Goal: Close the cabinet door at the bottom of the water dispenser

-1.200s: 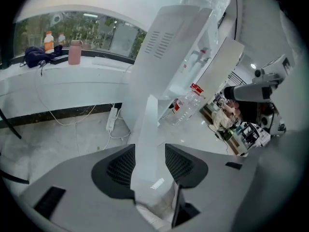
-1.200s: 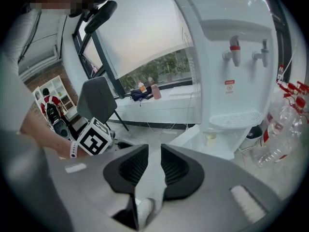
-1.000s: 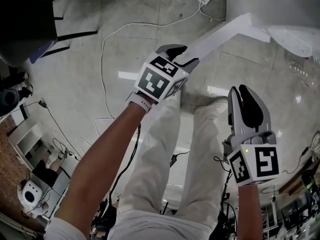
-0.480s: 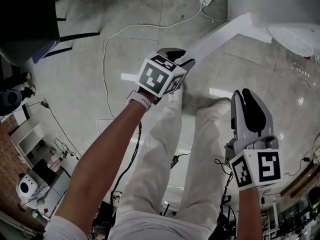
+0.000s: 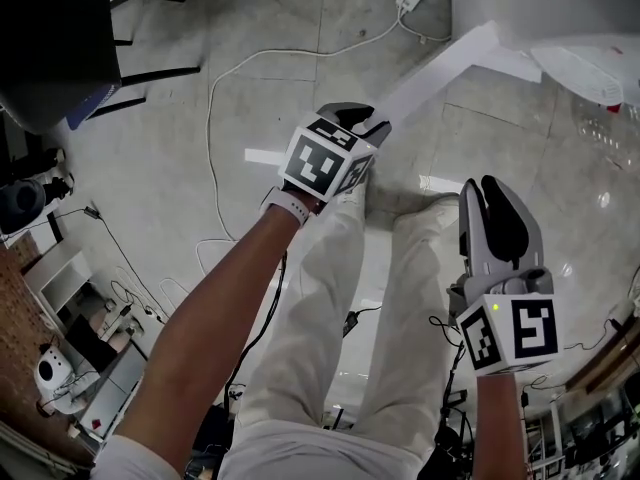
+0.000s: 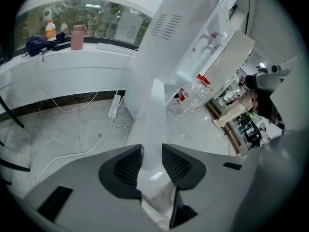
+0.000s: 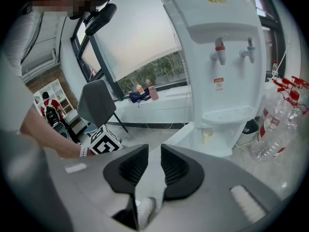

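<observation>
Straddling the free edge of the white swung-open cabinet door (image 5: 440, 68), the left claw (image 6: 152, 151) has just been closing, and its black ribbed pads (image 6: 128, 166) meet the panel's two faces. That door juts over the grey floor (image 5: 150, 158) from the base of the white water dispenser (image 7: 217, 57). Near it, the right claw (image 7: 154, 151) hovers narrowly parted and empty.

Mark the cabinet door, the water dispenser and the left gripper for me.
cabinet door (image 5: 440, 68), head view, middle of the white panel.
water dispenser (image 7: 217, 14), right gripper view, front above the taps.
left gripper (image 6: 152, 151), left gripper view, between its fingers.
</observation>
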Demonstrator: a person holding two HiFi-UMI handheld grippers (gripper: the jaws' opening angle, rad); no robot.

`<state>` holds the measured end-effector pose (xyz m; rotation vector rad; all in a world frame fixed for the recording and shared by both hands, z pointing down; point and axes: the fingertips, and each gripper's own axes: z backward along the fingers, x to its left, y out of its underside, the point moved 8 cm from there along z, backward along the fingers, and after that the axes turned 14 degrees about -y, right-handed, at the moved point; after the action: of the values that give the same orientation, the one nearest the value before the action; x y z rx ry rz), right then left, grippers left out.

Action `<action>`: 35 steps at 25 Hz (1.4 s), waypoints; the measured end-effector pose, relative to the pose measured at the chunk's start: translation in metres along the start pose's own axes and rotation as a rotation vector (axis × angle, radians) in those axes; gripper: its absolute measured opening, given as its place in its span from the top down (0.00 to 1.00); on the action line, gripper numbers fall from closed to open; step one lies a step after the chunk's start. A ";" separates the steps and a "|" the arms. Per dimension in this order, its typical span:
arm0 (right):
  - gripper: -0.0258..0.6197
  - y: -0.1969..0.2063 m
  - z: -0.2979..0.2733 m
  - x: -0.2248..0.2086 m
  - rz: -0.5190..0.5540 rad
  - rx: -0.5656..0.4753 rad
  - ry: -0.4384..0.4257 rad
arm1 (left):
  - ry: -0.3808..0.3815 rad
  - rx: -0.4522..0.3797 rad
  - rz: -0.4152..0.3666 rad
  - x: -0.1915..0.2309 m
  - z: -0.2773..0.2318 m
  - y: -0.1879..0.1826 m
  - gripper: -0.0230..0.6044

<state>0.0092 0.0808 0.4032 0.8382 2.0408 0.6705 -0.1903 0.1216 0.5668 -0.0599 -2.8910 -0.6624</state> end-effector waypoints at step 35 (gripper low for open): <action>0.82 0.024 0.046 -0.033 -0.052 -0.028 0.082 | 0.109 0.162 -0.067 -0.113 -0.024 0.012 0.75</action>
<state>0.0699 0.0788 0.4119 0.7503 2.1142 0.7133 -0.0743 0.1224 0.5731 0.0923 -2.8395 -0.4254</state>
